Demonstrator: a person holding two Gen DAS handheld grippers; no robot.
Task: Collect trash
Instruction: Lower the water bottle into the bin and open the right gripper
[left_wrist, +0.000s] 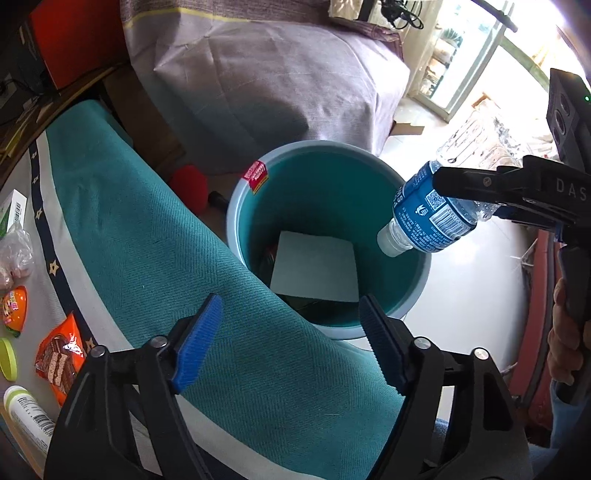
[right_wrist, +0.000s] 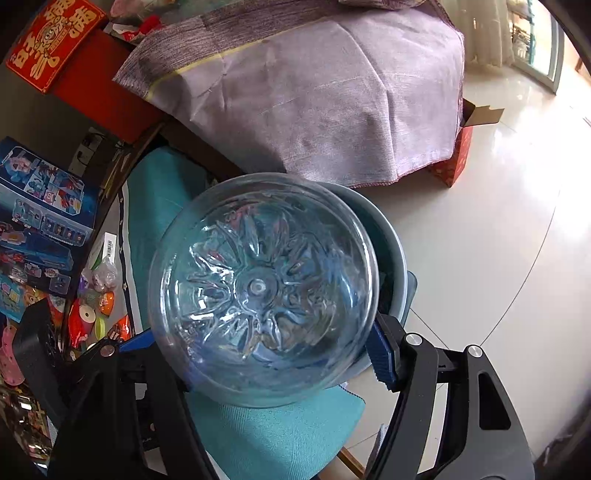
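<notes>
Left wrist view: plastic bottle (left_wrist: 428, 218), cap down, hangs over the teal bin's (left_wrist: 236, 206) far right rim, clamped by the right gripper (left_wrist: 461, 195). White paper (left_wrist: 314, 266) lies inside the bin. Left gripper (left_wrist: 288, 347) is released, holding nothing, above a teal cloth (left_wrist: 147, 240) draped between worktop (left_wrist: 40, 206) and bin. Snack wrappers (left_wrist: 59, 358) lie left; a covered sofa (left_wrist: 280, 81) stands far.

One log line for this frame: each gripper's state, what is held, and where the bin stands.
left gripper: open, empty | right gripper: shut on bottle, cap down over bin | bin: on floor beside table, white sheet inside
</notes>
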